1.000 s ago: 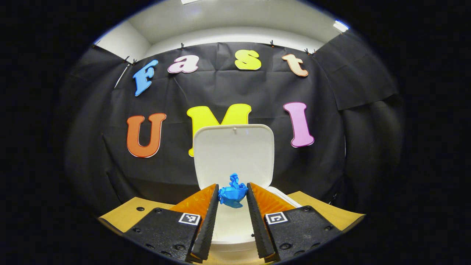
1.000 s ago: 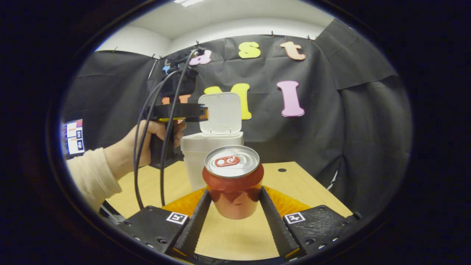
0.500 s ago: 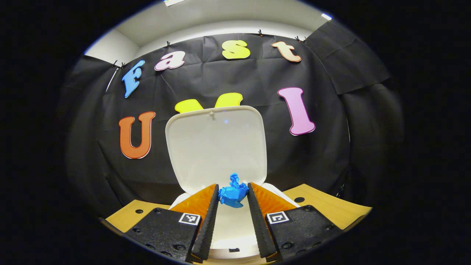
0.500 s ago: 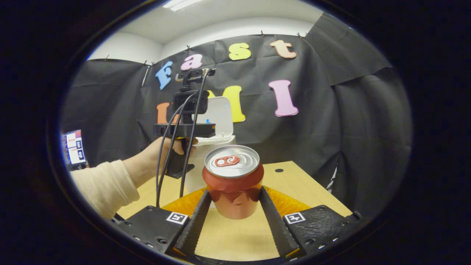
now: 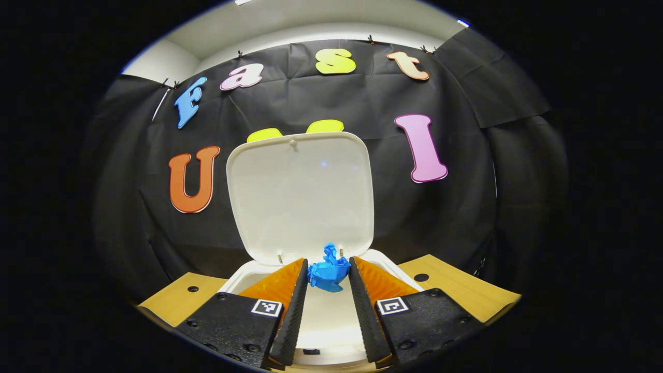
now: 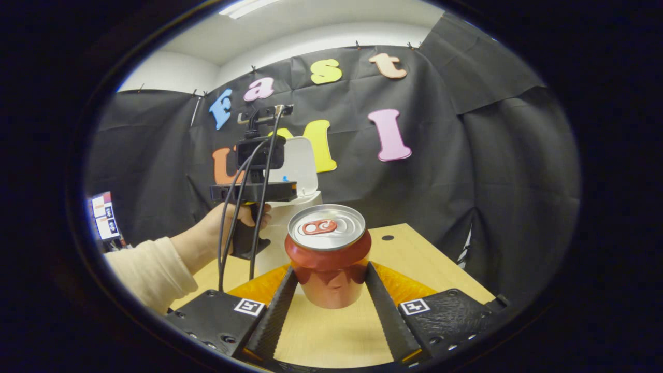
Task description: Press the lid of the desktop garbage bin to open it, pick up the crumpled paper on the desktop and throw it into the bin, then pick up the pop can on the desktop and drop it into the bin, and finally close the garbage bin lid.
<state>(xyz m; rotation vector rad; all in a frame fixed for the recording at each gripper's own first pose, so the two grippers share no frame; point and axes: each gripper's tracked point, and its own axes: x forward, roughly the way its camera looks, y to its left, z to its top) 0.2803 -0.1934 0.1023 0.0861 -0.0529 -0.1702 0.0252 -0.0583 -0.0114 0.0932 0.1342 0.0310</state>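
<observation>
Your left tool point(image 5: 327, 274) is clamped on the crumpled blue paper point(image 5: 327, 272), both fingers pressing its sides, and it holds the paper above the open mouth of the white bin point(image 5: 331, 321), whose lid point(image 5: 300, 194) stands upright behind it. Your right tool point(image 6: 329, 282) grips the red pop can point(image 6: 328, 256) upright between its fingers, over the wooden tabletop point(image 6: 414, 259). In the right gripper view, your hand point(image 6: 222, 228) holds the left tool at the bin.
</observation>
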